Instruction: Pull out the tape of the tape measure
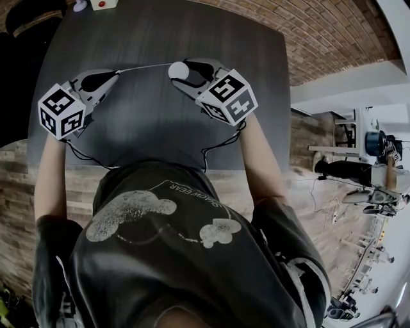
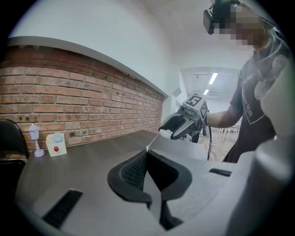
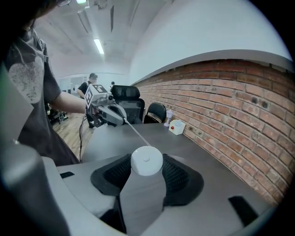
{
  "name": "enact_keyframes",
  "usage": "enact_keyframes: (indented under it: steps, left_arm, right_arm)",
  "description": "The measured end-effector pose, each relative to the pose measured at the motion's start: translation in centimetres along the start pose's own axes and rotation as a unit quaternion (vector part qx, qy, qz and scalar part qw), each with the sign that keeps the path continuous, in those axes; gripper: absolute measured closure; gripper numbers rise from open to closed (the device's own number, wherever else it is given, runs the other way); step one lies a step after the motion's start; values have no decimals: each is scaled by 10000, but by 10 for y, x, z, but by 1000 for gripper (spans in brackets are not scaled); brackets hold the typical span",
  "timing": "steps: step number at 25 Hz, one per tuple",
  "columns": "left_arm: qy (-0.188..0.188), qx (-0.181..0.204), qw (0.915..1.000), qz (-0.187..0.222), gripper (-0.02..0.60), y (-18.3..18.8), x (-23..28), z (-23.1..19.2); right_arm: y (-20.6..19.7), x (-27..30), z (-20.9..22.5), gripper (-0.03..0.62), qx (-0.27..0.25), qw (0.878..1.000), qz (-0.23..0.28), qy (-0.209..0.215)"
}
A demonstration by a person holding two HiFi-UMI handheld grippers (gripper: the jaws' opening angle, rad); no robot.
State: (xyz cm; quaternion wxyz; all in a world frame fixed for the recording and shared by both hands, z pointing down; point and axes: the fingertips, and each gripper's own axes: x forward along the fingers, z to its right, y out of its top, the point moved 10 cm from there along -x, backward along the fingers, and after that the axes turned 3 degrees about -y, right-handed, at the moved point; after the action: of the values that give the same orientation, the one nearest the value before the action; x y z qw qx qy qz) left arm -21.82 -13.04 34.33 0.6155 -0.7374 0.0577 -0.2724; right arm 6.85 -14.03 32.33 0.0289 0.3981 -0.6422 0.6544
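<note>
spanning side to side, tape, left tool pinching its tip, right tool grasping tape measure

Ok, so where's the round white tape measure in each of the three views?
Head view: tape measure top centre, in the jaws of the right gripper.
Left gripper view: tape measure small, right of centre, in the right gripper.
Right gripper view: tape measure lower centre, clamped between the jaws.
Shared landmark: white box with red button.
</note>
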Motion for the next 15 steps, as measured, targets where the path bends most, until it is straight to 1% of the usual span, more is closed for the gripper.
enact_keyframes:
  steps: [5, 8, 12, 15]
  left_arm:
    - [14, 8, 10000, 0, 572, -2, -2, 2]
    - [37, -2, 10000, 5, 572, -2, -3, 2]
    - [203, -115, 9997, 92, 572, -3, -9, -3]
    - [368, -139, 9991, 176, 572, -1, -17, -9]
  right_arm:
    - [0, -1, -3, 362, -46, 10000, 8, -30]
    - [0, -3, -2, 362, -41, 9999, -14, -126]
    - [-7, -9, 8, 362, 73, 9993, -91, -368]
    - [-12, -17, 16, 362, 240, 9985, -52, -490]
